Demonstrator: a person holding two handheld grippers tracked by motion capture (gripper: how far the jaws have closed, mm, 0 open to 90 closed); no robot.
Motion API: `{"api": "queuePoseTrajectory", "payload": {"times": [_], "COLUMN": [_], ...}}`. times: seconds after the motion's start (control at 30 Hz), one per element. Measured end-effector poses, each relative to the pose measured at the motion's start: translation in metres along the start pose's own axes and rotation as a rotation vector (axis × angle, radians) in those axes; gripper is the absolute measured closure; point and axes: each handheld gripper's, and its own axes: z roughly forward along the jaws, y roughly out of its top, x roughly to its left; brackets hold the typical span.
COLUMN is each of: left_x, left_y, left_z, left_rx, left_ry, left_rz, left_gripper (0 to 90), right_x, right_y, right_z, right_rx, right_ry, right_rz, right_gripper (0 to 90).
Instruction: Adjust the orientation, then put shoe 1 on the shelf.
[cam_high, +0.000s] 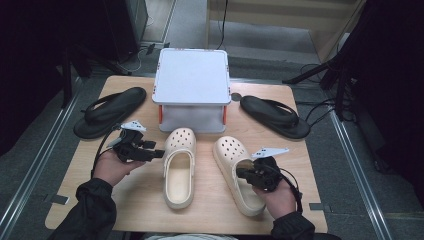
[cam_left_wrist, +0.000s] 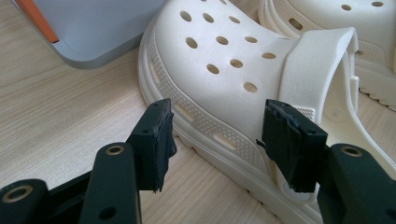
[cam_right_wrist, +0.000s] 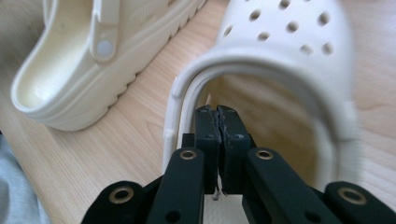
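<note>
Left gripper (cam_high: 159, 153) spread wide, jaws apart just beside the left clog (cam_high: 179, 167), not touching. Right clog (cam_high: 240, 172) lying next to it on the table (cam_high: 65, 175). Right gripper (cam_right_wrist: 219, 112) pinched closed at that clog's opening, holding nothing.

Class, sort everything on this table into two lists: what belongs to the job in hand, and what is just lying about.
In the job: left clog, right clog, left gripper, right gripper.

Lying about: left black flip-flop, right black flip-flop, lidded grey box.
</note>
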Motion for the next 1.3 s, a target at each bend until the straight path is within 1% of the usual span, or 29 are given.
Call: {"api": "queuePoseTrajectory", "payload": {"times": [0.17,0.3,0.5,0.53,0.6,0.8,0.83,0.9,0.97,1.1,1.3], "left_x": [0.000,0.000,0.002,0.001,0.002,0.002,0.002,0.002,0.002,0.002,0.001], "left_y": [0.000,0.000,0.000,0.000,0.000,-0.001,-0.001,-0.001,-0.001,-0.001,-0.001], "left_z": [0.000,0.000,-0.001,0.000,-0.001,-0.001,-0.001,-0.001,-0.001,-0.001,-0.001], "left_rx": [0.002,0.001,-0.001,-0.003,0.000,-0.001,0.000,-0.004,-0.003,-0.002,-0.001], "left_ry": [-0.002,0.001,-0.002,-0.003,0.000,0.002,0.002,0.000,0.002,0.002,0.004], "left_rz": [0.000,0.001,-0.002,-0.006,-0.001,-0.002,-0.002,-0.002,-0.002,-0.002,0.002], "left_gripper": [43.4,43.1,42.8,42.7,42.6,42.4,42.4,42.3,42.2,42.2,42.2], "right_x": [-0.003,-0.008,-0.017,-0.018,-0.022,-0.029,-0.031,-0.033,-0.034,-0.033,-0.031], "right_y": [0.001,0.002,0.001,0.001,0.000,-0.003,-0.003,-0.004,-0.004,-0.004,-0.002], "right_z": [-0.018,-0.029,-0.040,-0.041,-0.040,-0.035,-0.033,-0.030,-0.027,-0.020,-0.007], "right_rx": [-0.051,-0.089,-0.136,-0.133,-0.127,-0.111,-0.107,-0.092,-0.082,-0.066,-0.035], "right_ry": [-0.012,-0.027,-0.065,-0.071,-0.088,-0.103,-0.102,-0.097,-0.105,-0.103,-0.112], "right_rz": [-0.013,-0.018,-0.024,-0.023,-0.024,-0.007,0.006,0.022,0.016,0.006,0.007], "right_gripper": [86.5,82.0,71.0,68.7,65.8,59.8,59.1,59.0,58.8,58.4,59.7]}}
